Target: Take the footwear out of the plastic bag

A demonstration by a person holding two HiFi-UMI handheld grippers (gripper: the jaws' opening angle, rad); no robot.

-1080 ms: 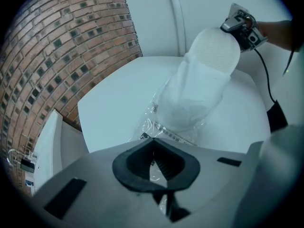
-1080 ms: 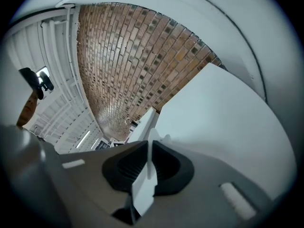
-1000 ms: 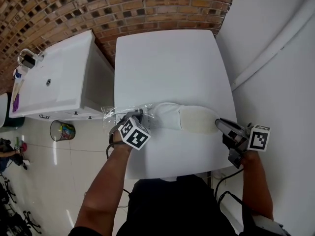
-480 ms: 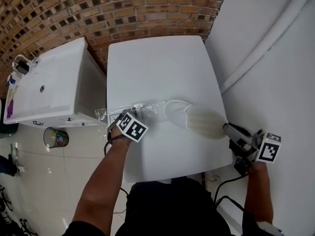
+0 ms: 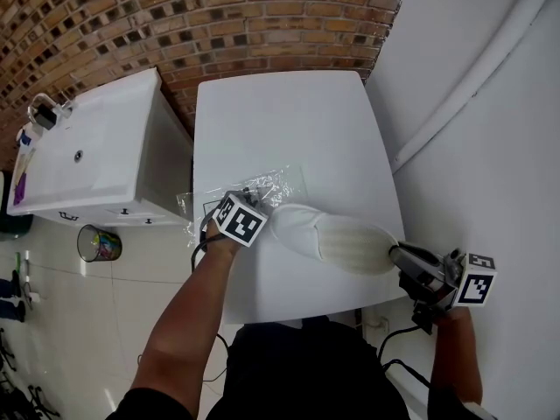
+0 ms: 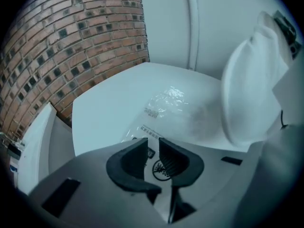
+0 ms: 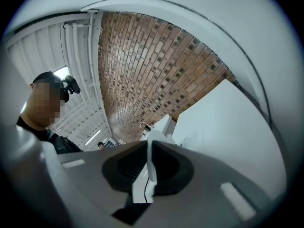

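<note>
slipper [image 7: 155, 136]: mostly hidden behind the jaws of my right gripper [image 7: 149, 146]
bag [image 6: 176, 109] print: too small for me to read

— What colour is the slipper [image 5: 332, 237]?
— White, like the table [image 5: 289, 121]. The bag [image 5: 262, 186] is clear, with black print.
— And the wall [image 5: 175, 24] across the top?
— Red-brown brick, some bricks dark. The centre cube [image 5: 240, 220] and the lower-right cube [image 5: 473, 283] carry black-and-white squares.

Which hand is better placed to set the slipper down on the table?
Right: the right gripper grips the slipper, already out of the bag. The left gripper has just been opening, pinching nothing, above the bag.
</note>
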